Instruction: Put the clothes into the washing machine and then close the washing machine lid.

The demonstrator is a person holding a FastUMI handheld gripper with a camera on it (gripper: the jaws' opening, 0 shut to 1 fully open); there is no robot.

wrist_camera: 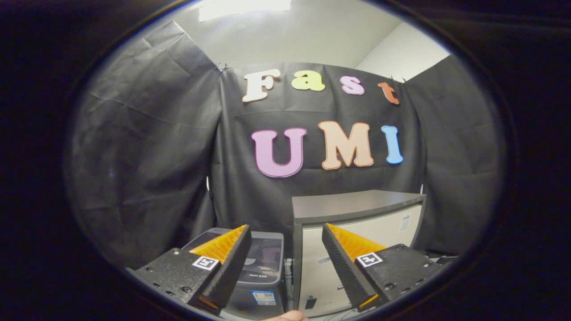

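A: Where's the washer?
B: Washing machine point(261, 263) sits past the gripper point(285, 243), lid down. Fingers wide apart, holding nothing.
A: Clothes in?
B: Can't tell. Maybe done, maybe not.

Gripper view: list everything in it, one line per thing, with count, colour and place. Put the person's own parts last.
washing machine: one, dark grey, low on the floor, beyond the left finger.
cabinet: one, white front under a dark grey top, right beside the washing machine, beyond the right finger.
booth wall: black cloth, hanging behind and on both sides.
ceiling: white, above the cloth.
fingers: two, apart, holding nothing.
fingertip: one, of the person, partly seen below the gap between the fingers.
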